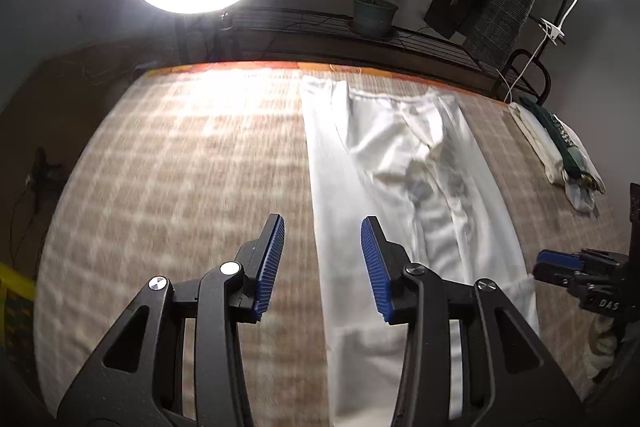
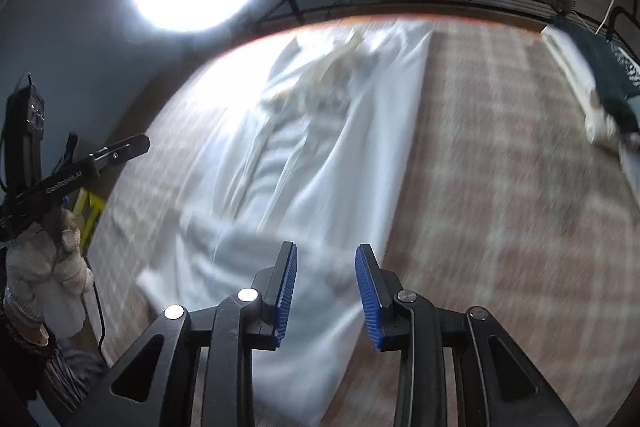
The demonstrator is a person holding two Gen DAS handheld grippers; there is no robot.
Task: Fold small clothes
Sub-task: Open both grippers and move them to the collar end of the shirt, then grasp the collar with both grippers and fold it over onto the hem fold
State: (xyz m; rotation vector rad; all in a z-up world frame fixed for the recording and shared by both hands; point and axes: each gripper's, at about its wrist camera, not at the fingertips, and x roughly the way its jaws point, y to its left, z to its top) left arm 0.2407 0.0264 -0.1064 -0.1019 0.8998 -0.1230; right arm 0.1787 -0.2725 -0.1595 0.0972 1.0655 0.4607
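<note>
Left wrist view: white trousers (image 1: 404,187) lie lengthwise on the checked bed (image 1: 180,187); both grippers' fingers (image 1: 272,263) gape empty, with bare bed leftward.

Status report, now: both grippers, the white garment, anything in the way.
Left gripper open, empty, above the checked cover. Right gripper open, empty, over the white garment, which lies lengthwise, partly folded. Folded pile sits clear at the far edge.
</note>
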